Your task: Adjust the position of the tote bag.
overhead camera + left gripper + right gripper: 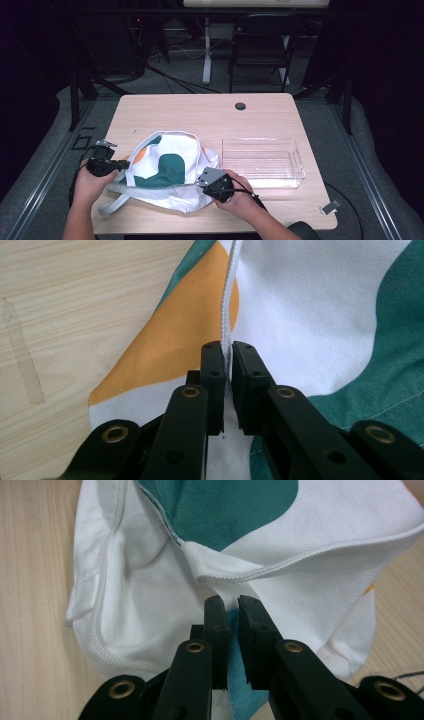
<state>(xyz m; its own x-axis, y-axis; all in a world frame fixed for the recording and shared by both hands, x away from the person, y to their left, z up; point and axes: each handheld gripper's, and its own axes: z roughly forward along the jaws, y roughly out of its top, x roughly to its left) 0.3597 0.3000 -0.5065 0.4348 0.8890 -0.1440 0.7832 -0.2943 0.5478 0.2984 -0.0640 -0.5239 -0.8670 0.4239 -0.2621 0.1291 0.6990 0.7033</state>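
A white cloth bag (167, 167) with green and orange patches lies crumpled on the front half of the wooden table (200, 112). My left gripper (125, 164) is at the bag's left side. Its jaws (231, 347) are shut on the white woven strap (229, 305), which runs away over the orange patch. At the bag's right front edge, my right gripper (200, 182) has its jaws (233, 602) shut on a fold of white fabric (220, 587) by the bag's hemmed opening. Green lining shows inside the bag (225, 510). A loose strap loop (112, 202) trails toward the front edge.
A clear plastic bin (260, 140) stands on the table just right of the bag. A round cable hole (240, 106) sits near the far edge. A small grey clip (330, 206) lies at the front right corner. A dark chair (262, 42) stands beyond the table.
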